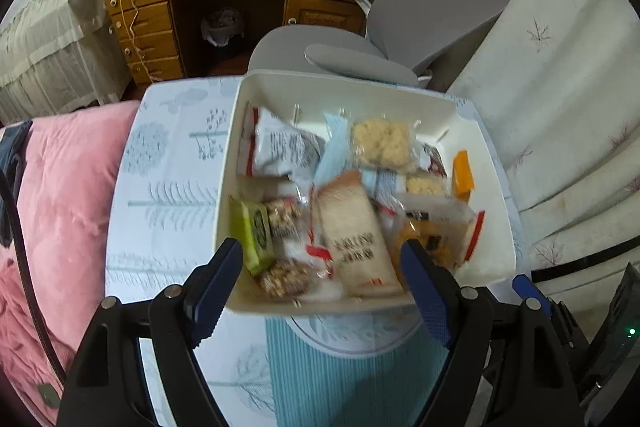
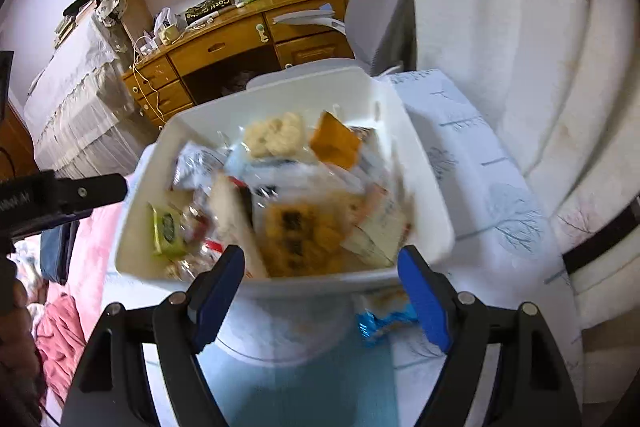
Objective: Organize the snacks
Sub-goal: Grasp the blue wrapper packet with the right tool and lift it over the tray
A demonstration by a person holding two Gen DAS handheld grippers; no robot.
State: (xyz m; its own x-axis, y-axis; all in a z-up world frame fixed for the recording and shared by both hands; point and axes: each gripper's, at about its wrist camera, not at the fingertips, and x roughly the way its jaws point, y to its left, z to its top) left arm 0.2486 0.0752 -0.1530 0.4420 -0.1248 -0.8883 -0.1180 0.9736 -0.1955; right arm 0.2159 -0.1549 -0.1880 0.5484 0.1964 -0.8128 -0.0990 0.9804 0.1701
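Both grippers hover over a white bin (image 1: 494,227) full of snacks — jaws spread wide, nothing held.

The bin sits on a desk (image 1: 168,195) covered with a tree-print cloth, beside a pink quilt (image 1: 60,195). The left gripper (image 1: 322,283) is poised above the bin's near edge, over a pale cracker pack (image 1: 356,235) lying between a green packet (image 1: 254,231) and an orange-tinted bag (image 1: 440,231). The right gripper (image 2: 320,291) hangs over the same near rim (image 2: 312,285) — one blue-wrapped snack (image 2: 380,319) lies outside the bin on the cloth, just by its right finger. A rice-cake pack (image 2: 276,135) rests toward the bin's far side.
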